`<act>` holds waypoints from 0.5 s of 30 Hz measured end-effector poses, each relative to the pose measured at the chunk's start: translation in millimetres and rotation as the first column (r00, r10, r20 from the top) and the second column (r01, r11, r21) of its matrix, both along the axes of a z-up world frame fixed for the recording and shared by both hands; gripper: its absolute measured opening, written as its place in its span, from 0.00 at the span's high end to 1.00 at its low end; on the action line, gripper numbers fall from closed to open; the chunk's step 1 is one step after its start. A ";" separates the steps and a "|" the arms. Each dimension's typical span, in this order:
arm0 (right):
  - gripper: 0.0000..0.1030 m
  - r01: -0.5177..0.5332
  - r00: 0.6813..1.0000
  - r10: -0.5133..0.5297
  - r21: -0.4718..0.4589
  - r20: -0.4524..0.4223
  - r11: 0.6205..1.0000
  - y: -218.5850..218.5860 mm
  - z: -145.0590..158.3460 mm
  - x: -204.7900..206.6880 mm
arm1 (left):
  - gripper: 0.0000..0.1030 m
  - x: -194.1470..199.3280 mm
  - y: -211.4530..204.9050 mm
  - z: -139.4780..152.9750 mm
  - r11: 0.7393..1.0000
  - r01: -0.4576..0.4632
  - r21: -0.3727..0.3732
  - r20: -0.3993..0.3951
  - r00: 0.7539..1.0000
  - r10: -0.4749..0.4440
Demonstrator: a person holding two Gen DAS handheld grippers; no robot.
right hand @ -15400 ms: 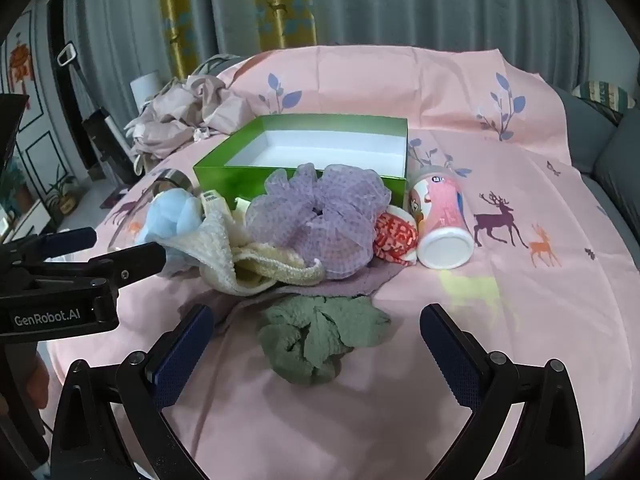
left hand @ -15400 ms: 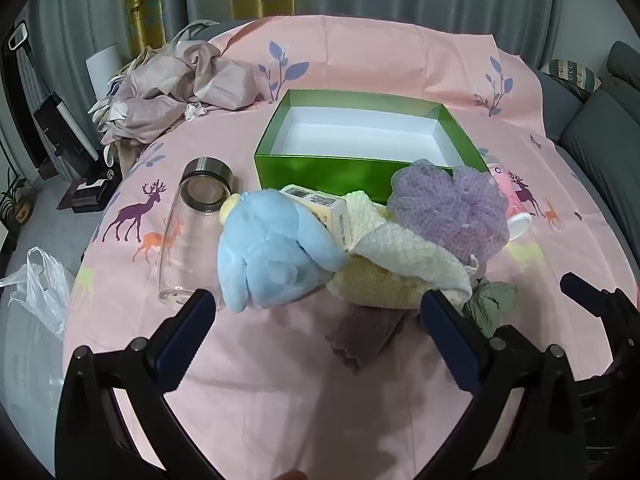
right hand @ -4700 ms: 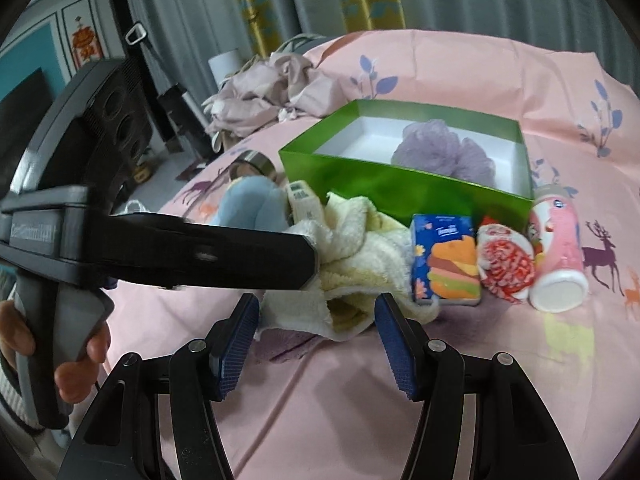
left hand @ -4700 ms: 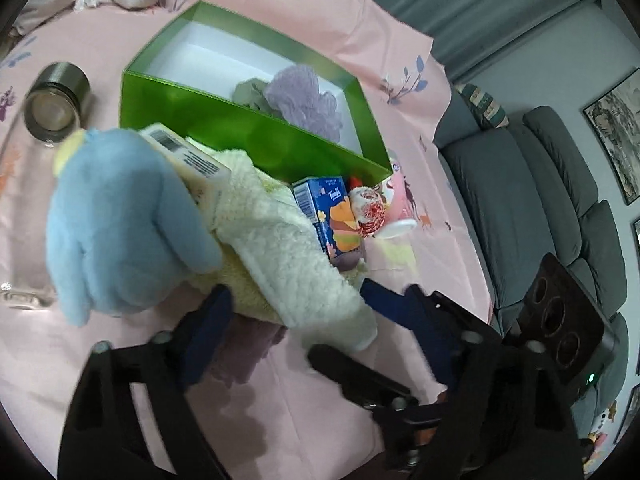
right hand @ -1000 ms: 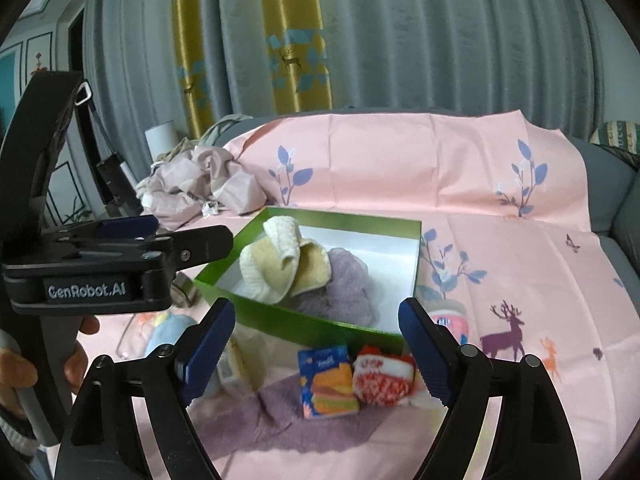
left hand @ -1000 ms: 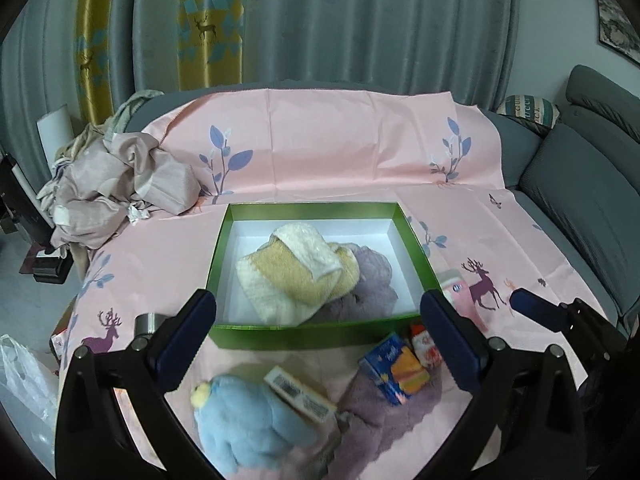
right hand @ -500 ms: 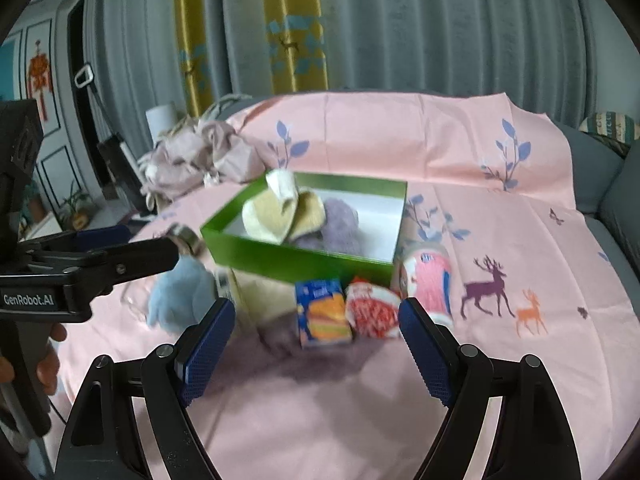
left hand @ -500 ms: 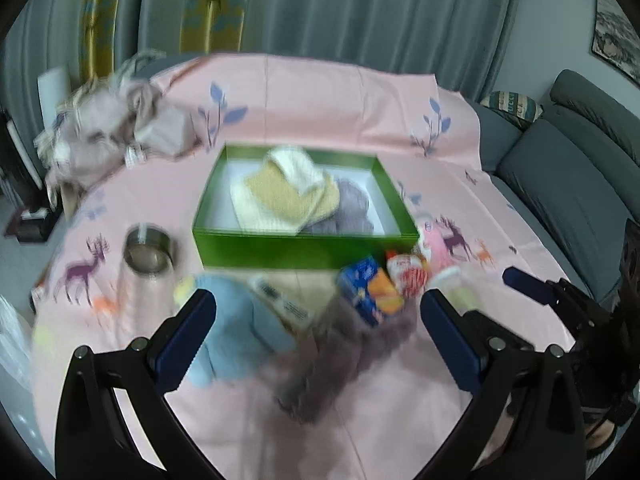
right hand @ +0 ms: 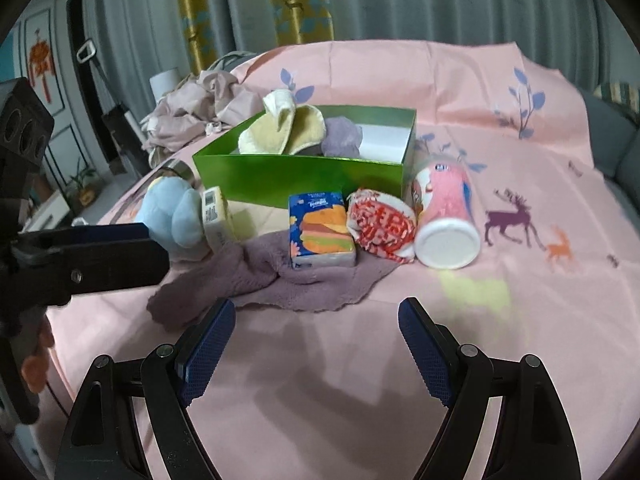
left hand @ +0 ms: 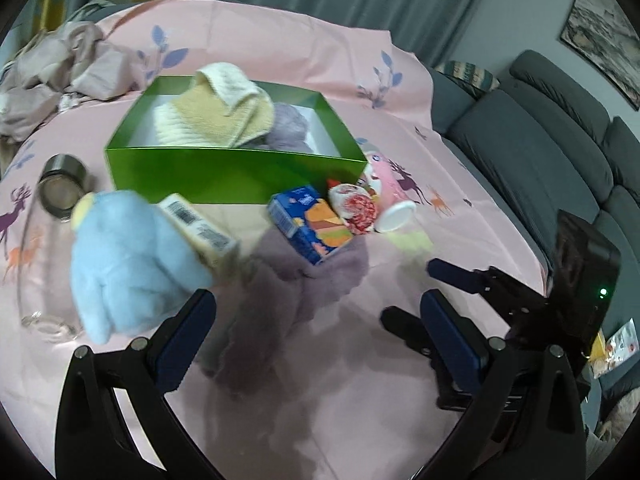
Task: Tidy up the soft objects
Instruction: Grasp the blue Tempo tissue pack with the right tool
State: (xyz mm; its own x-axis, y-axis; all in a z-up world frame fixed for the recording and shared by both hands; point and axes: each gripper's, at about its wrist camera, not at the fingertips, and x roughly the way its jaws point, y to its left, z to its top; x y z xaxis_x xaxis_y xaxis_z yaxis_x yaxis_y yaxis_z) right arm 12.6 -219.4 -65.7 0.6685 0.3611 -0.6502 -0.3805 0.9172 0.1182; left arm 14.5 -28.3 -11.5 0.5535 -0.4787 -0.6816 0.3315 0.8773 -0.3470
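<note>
A green box (left hand: 236, 168) (right hand: 304, 172) holds a yellow-and-cream towel (left hand: 216, 116) (right hand: 280, 130) and a purple mesh puff (left hand: 288, 124) (right hand: 340, 132). A mauve cloth (left hand: 280, 300) (right hand: 272, 276) lies flat on the pink sheet in front of it. A light blue plush toy (left hand: 128, 264) (right hand: 176, 212) lies left of the cloth. My left gripper (left hand: 316, 320) is open and empty just above the cloth. My right gripper (right hand: 316, 328) is open and empty, low over the sheet before the cloth. The left gripper's finger also shows in the right wrist view (right hand: 96, 256).
On the cloth sit a blue tissue pack (right hand: 320, 236) and a red-white packet (right hand: 380, 228). A pink cup (right hand: 444, 208) lies on its side to the right. A small barcode box (left hand: 196, 228) leans on the plush. A glass jar (left hand: 48, 236) lies left. Crumpled fabric (left hand: 52, 72) is far left; a grey sofa (left hand: 540, 152) right.
Both grippers have come down and closer to the mauve cloth and the items in front of the box. Both stay open and empty.
</note>
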 end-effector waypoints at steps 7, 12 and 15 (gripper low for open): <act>0.18 -0.015 1.000 0.017 0.087 -0.025 0.996 -8.4 -9.9 23.8 | 0.02 28.9 -18.8 -5.9 0.998 0.036 0.045 -0.020 0.999 -0.035; 0.25 -0.035 0.997 0.043 0.121 -0.061 0.992 -5.2 -17.7 48.7 | 0.07 53.1 -35.5 -9.1 0.994 0.049 0.094 -0.037 0.998 -0.046; 0.27 -0.051 0.994 0.064 0.134 -0.093 0.990 -2.3 -24.0 63.8 | 0.15 68.0 -44.4 -15.9 0.991 0.056 0.125 -0.073 0.996 -0.047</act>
